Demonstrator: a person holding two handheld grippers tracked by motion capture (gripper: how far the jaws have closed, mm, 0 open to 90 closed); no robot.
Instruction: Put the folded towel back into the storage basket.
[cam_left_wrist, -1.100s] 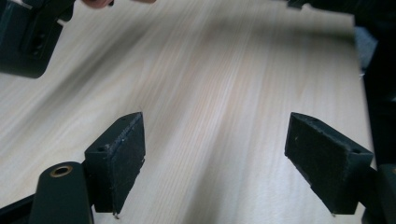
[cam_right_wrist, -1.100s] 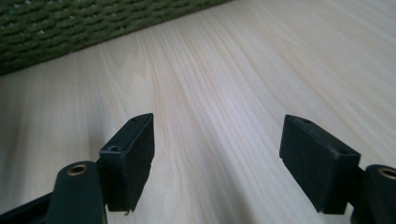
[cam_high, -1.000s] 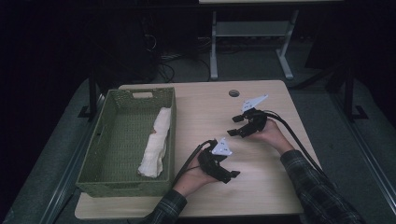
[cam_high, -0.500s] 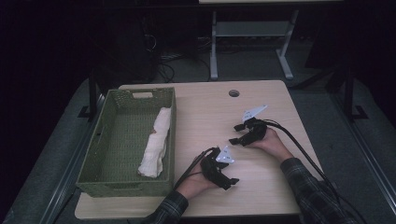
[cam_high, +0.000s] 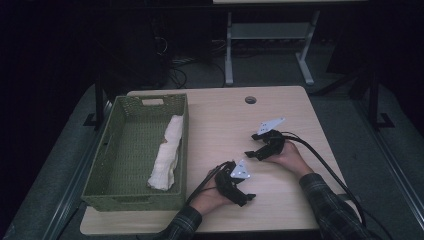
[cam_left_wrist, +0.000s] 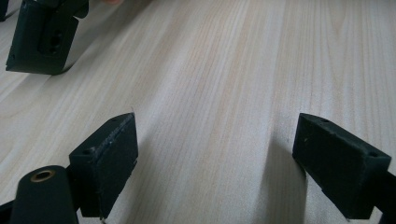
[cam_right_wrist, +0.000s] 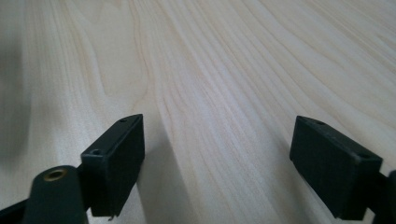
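A: Where are the two grippers?

B: Both sit low over the bare wood of the counter (cam_high: 220, 120). The left gripper (cam_high: 248, 196) is near the front edge, just right of the green woven basket (cam_high: 112, 150). The right gripper (cam_high: 251, 154) is farther back and to the right, with its black cable (cam_high: 325, 162) trailing off toward the person's plaid sleeve (cam_high: 332, 210).

A: Are they holding anything?

B: No. In the left gripper view the jaws stand wide apart with only wood grain between them, and they have just been opening. The right gripper view shows the same: jaws spread, just been opening, bare counter between them.

A: And the nearest thing to them?

B: A rolled white cloth (cam_high: 166, 152) lies lengthwise in the basket against its right wall, well apart from both grippers.

A: Do the grippers see each other?

B: The left gripper view catches a black jaw of the right gripper (cam_left_wrist: 44, 35) at its top left corner.
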